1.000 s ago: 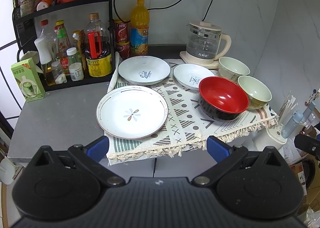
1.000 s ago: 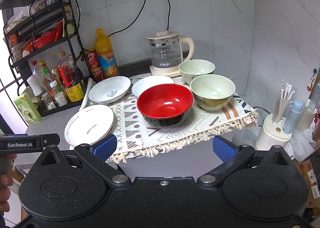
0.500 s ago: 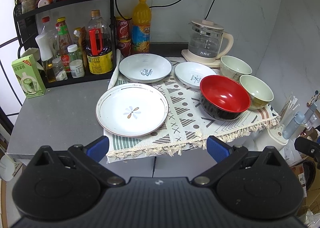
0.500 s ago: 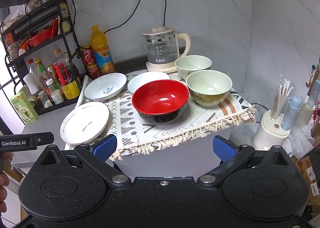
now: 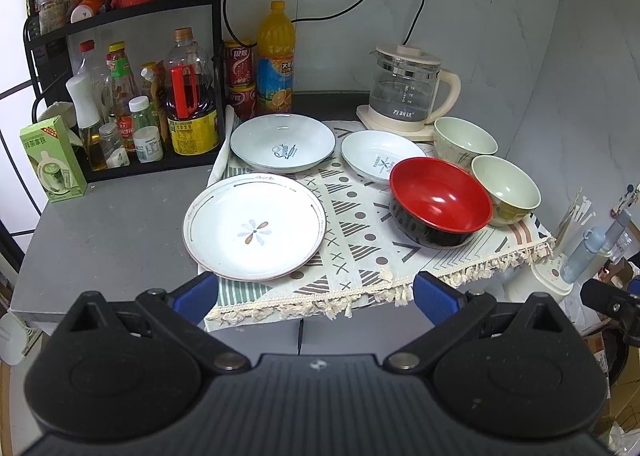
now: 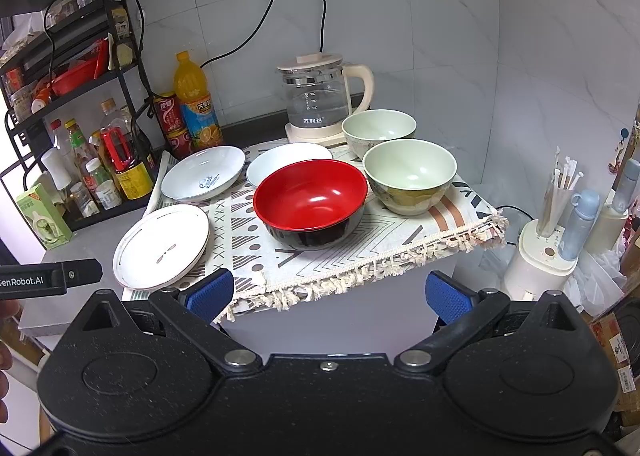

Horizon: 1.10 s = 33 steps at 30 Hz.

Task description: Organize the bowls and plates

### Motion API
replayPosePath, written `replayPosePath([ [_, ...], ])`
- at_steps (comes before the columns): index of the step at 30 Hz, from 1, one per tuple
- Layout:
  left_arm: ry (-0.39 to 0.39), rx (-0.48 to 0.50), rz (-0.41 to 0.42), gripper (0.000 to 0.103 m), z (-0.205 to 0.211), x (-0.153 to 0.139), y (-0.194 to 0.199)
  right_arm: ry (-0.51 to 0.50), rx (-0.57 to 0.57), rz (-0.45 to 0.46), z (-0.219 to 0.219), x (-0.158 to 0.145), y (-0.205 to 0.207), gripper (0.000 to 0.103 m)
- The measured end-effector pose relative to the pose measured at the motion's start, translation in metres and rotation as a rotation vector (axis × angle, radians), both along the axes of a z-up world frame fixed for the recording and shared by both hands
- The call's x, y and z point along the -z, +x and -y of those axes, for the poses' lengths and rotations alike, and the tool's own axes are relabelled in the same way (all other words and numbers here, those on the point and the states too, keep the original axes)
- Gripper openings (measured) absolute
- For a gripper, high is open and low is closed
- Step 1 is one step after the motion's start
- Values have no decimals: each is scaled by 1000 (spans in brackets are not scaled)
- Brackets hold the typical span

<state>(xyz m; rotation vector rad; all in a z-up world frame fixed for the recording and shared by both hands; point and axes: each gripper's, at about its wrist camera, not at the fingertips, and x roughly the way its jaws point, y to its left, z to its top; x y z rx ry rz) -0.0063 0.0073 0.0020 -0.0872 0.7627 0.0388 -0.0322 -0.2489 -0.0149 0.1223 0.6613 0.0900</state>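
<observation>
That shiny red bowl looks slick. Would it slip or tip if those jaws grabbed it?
The red bowl has a glossy inside, so a rim pinch might slide. Its lacquer-like look suggests light plastic, probably not fragile. It sits upright on the patterned cloth; pushing it could drag the cloth along.

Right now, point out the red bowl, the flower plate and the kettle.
red bowl (image 6: 310, 198), right wrist view, inner red wall.
flower plate (image 5: 254, 234), left wrist view, painted centre.
kettle (image 6: 316, 104), right wrist view, glass body.
</observation>
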Motion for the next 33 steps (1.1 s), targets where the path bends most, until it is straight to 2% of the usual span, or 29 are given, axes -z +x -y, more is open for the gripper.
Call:
replayPosePath([
  [33,24,-4,-12,102,20,-3,-3,21,-52,-3,7,-2,-2,103],
])
